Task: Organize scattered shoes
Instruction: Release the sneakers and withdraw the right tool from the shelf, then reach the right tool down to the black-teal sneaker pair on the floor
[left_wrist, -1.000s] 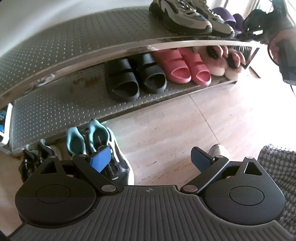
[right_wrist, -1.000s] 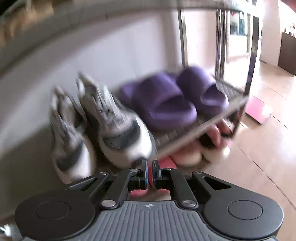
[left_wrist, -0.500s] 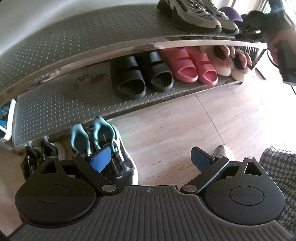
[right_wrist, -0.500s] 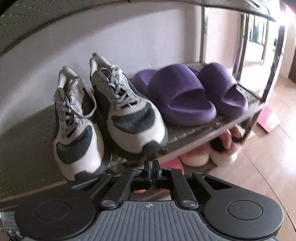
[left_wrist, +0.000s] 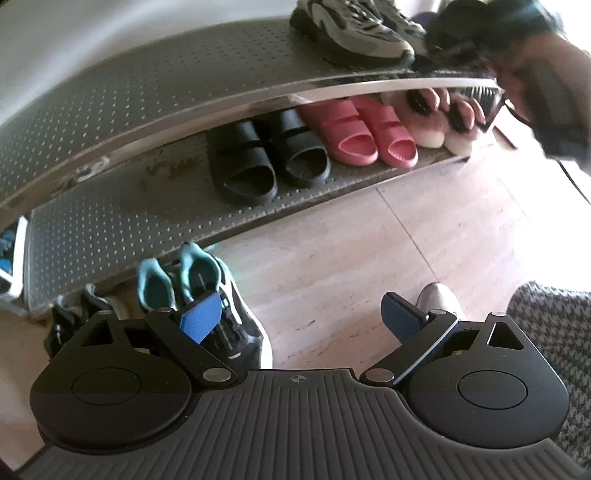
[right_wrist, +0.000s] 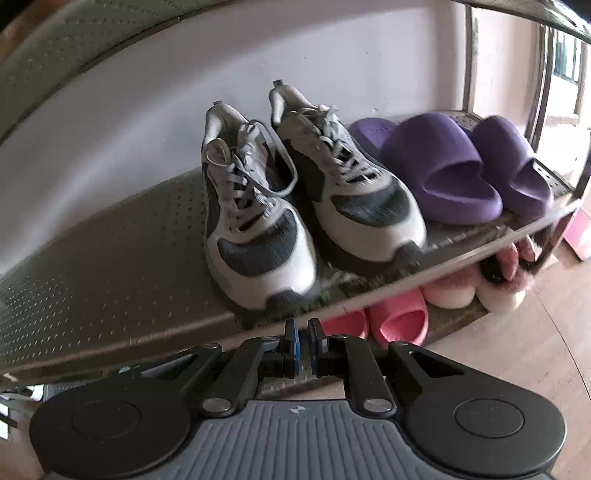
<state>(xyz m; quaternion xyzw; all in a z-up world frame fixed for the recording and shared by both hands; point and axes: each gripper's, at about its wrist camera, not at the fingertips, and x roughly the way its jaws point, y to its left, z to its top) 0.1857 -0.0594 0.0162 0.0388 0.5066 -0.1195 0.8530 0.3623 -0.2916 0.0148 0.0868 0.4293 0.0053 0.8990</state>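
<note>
My left gripper (left_wrist: 301, 319) is open and empty above the floor. Just below its left finger a pair of black sneakers with teal lining (left_wrist: 201, 291) stands on the floor in front of the rack. My right gripper (right_wrist: 303, 338) is shut and empty, just in front of the upper shelf's front edge (right_wrist: 436, 275). A pair of grey and white sneakers (right_wrist: 258, 229) stands on that shelf beside purple slides (right_wrist: 439, 173). The grey sneakers also show in the left wrist view (left_wrist: 354, 29).
The lower shelf (left_wrist: 122, 218) holds black slides (left_wrist: 266, 158), pink slides (left_wrist: 365, 129) and fluffy pink slippers (left_wrist: 439, 118). Another dark shoe (left_wrist: 70, 314) lies at the left on the floor. A person's foot (left_wrist: 439, 299) and checked trouser leg (left_wrist: 554, 325) are at the right.
The right gripper has drawn back from the upper shelf and shifted left, still shut. The left gripper has moved slightly, staying open.
</note>
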